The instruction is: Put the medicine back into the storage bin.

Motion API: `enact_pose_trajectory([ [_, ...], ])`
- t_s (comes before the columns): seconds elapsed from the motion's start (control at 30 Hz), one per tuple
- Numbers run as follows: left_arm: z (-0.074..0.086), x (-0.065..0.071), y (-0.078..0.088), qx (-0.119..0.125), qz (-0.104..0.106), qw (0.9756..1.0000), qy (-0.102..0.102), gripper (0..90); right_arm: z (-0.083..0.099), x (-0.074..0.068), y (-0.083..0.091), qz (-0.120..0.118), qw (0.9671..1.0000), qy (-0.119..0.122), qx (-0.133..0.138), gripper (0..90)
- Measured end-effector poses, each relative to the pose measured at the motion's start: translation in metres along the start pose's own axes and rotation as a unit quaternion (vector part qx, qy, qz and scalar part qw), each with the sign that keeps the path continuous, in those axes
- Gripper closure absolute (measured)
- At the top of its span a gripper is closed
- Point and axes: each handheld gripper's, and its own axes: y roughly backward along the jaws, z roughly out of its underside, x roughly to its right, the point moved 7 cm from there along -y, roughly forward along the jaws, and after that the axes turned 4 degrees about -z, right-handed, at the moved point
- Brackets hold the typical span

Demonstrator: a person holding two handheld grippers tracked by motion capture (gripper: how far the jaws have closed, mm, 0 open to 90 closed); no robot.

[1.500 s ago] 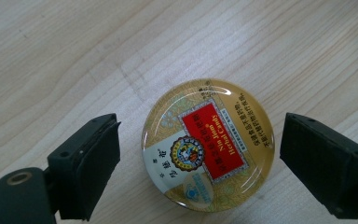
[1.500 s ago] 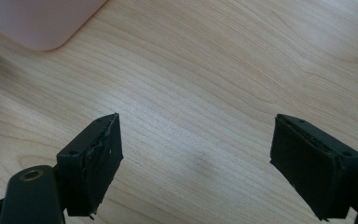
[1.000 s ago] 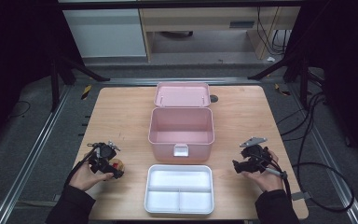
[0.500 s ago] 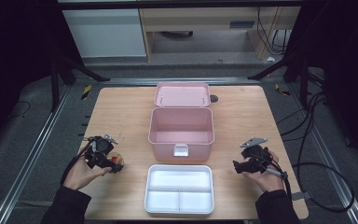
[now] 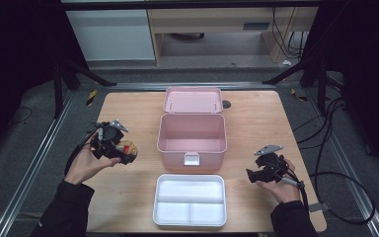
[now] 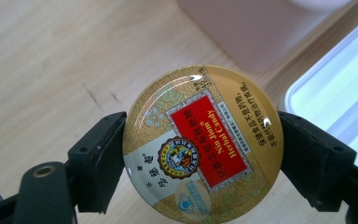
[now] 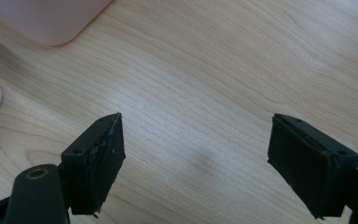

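Note:
A round gold candy tin [image 6: 200, 144] with a red label sits clamped between the two black jaws of my left gripper [image 6: 201, 154]. From above, that left gripper [image 5: 124, 151] hangs over the table's left part, with the tin [image 5: 128, 147] at its tip, left of the open pink box [image 5: 192, 138]. My right gripper [image 5: 250, 174] rests low at the table's right; its jaws stand wide apart over bare wood [image 7: 196, 149] with nothing between them. A white divided tray [image 5: 190, 199] lies in front of the box.
The box's lid [image 5: 193, 100] leans back behind it, and the box looks empty inside. Cables [image 5: 335, 177] trail off the table's right edge. Metal rails [image 5: 29, 168] run along both sides of the wooden table [image 5: 256, 118].
My left gripper has risen off the table with the tin and shifted slightly toward the back. The right gripper has stayed where it was.

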Motion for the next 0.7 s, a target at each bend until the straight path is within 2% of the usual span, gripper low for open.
enact_pose_trajectory([
  [0.07, -0.013, 0.0, 0.007, 0.006, -0.002, 1.0, -0.006, 20.1, 0.0, 0.001, 0.0, 0.0, 1.0, 0.0, 0.001, 18.8],
  [0.1, -0.025, 0.001, 0.012, 0.011, -0.005, 0.9998, -0.016, 20.1, 0.0, 0.001, 0.001, 0.0, 1.0, 0.0, 0.001, 18.8],
  [0.13, -0.025, 0.001, 0.012, 0.011, -0.005, 0.9998, -0.016, 20.1, 0.0, 0.001, 0.001, 0.0, 1.0, 0.0, 0.001, 18.8],
  [0.2, -0.036, 0.004, 0.017, 0.016, -0.01, 0.9995, -0.026, 20.1, 0.0, 0.001, 0.001, 0.0, 1.0, 0.0, 0.002, 18.8],
  [0.3, -0.053, 0.01, 0.022, 0.026, -0.004, 0.999, -0.037, 20.1, 0.0, 0.001, 0.001, -0.001, 1.0, 0.0, 0.002, 18.8],
  [0.47, -0.079, 0.019, 0.025, 0.036, 0.001, 0.9979, -0.053, 20.1, 0.0, 0.002, 0.0, 0.0, 1.0, 0.0, 0.001, 18.9],
  [0.5, -0.089, 0.022, 0.025, 0.041, 0.003, 0.9974, -0.06, 20.1, 0.0, 0.001, -0.001, -0.001, 1.0, 0.0, 0.0, 18.9],
  [0.53, -0.089, 0.022, 0.025, 0.041, 0.003, 0.9974, -0.06, 20.1, 0.0, 0.001, -0.001, -0.001, 1.0, 0.0, 0.0, 18.9],
  [0.57, -0.099, 0.027, 0.025, 0.043, 0.005, 0.9965, -0.072, 20.1, 0.0, 0.001, -0.002, -0.002, 1.0, 0.001, -0.001, 18.9],
  [0.63, -0.103, 0.029, 0.024, 0.041, 0.008, 0.9962, -0.076, 20.1, 0.0, 0.001, -0.002, -0.002, 1.0, 0.001, -0.001, 18.9],
  [0.7, -0.117, 0.034, 0.021, 0.043, 0.008, 0.9953, -0.087, 20.1, 0.001, 0.001, -0.002, -0.002, 1.0, 0.001, -0.001, 18.9],
])
